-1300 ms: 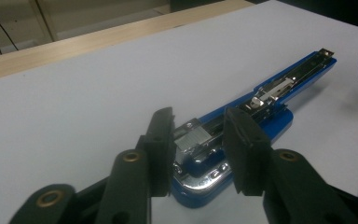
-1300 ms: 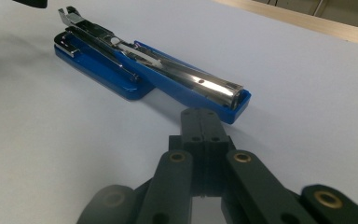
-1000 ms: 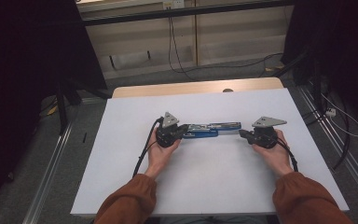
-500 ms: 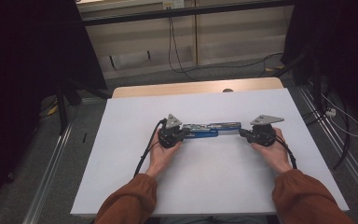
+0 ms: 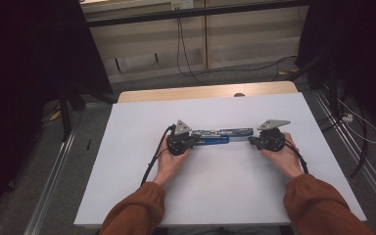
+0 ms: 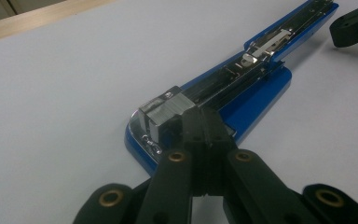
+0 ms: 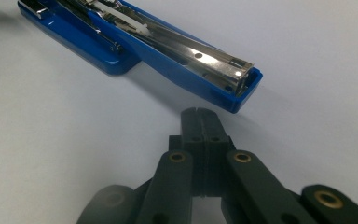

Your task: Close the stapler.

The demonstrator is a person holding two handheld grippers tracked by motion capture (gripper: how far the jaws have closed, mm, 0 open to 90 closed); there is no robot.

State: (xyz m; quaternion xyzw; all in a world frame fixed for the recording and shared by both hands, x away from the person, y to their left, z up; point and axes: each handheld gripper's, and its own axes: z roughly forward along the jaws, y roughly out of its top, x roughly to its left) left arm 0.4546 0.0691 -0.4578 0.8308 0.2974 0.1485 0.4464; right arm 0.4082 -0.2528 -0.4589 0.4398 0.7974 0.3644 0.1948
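A blue stapler (image 5: pixel 223 136) lies opened out flat on the white table top (image 5: pixel 127 161), its metal magazine facing up. My left gripper (image 5: pixel 195 140) is shut, and its joined tips rest against the stapler's (image 6: pixel 256 88) left end, beside the metal head, in the left gripper view (image 6: pixel 203 117). My right gripper (image 5: pixel 251 142) is shut too. In the right gripper view its tips (image 7: pixel 200 115) stop just short of the stapler's (image 7: pixel 177 51) other blue end. Nothing sits between either pair of jaws. The right gripper's tip (image 6: pixel 354 23) also shows far off in the left gripper view.
A wooden strip (image 5: pixel 200 92) runs along the table's far edge. Cables (image 5: pixel 181 44) hang on the wall behind, and more trail on the floor at the right (image 5: pixel 357 132). Metal rails (image 5: pixel 54 171) flank the table.
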